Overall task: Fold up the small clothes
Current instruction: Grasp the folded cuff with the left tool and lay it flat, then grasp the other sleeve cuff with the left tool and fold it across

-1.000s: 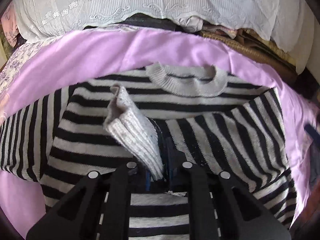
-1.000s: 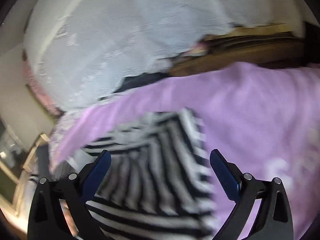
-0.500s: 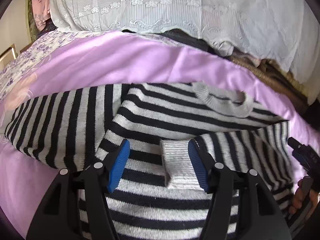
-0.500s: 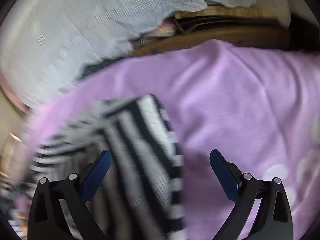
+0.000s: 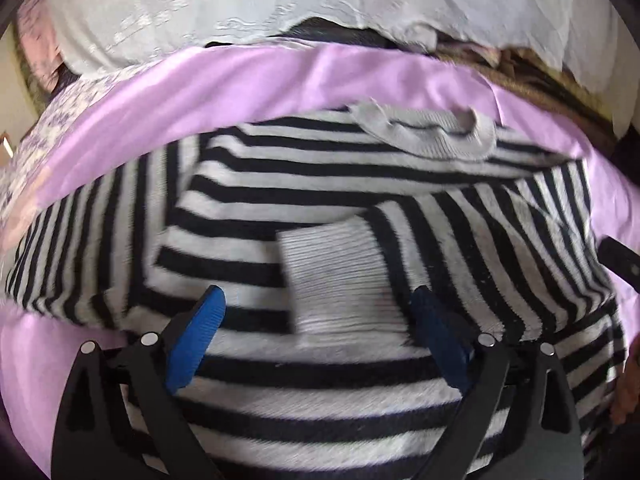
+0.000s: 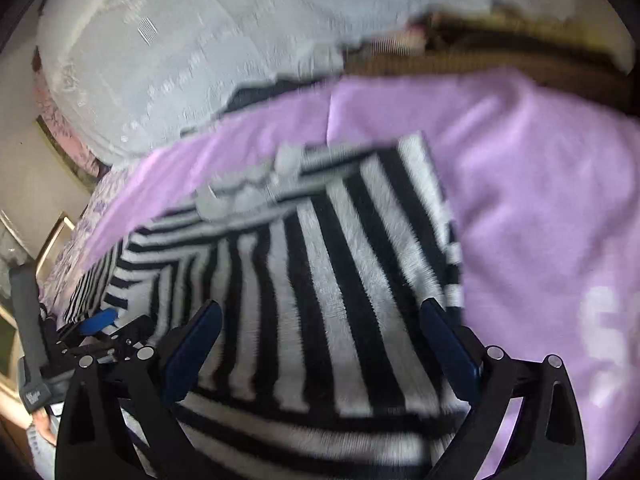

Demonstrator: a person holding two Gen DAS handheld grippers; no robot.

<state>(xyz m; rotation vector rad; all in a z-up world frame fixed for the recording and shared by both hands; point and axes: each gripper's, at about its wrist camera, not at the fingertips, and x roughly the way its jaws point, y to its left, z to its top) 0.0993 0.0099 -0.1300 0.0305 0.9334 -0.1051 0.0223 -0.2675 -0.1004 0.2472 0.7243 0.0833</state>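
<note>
Opening wide, the left gripper (image 5: 316, 322) hangs over the striped sweater (image 5: 248, 264) with its blue pads (image 5: 196, 332) spread to either side of the grey ribbed cuff (image 5: 340, 280); the cuff lies loose between them, touched by neither pad, flat on the sweater's chest. That cuff ends a sleeve (image 5: 500, 240) folded in across the body from the right side of the view. Beyond the cuff, at the far edge of the sweater, sits the grey ribbed collar (image 5: 432, 134). The other sleeve (image 5: 80, 240) is spread out to the left of the body, not folded in.

The right gripper (image 6: 322, 344) also stands spread, its dark blue pads (image 6: 192, 340) apart and holding nothing, poised above the folded sleeve's stripes near the sweater's right edge. In this blurred view the left gripper's blue pad and black frame show at the left margin, beside the sweater.

Under the sweater on every side lies a lilac sheet (image 5: 280, 80), bare to the right of the garment in the right wrist view. Past the sheet, beyond the collar, a white lace-trimmed cloth (image 5: 240, 4) is heaped up, with brown fabric (image 5: 540, 80) to its right. A floral-print cloth (image 5: 52, 128) shows at the sheet's far left corner.
</note>
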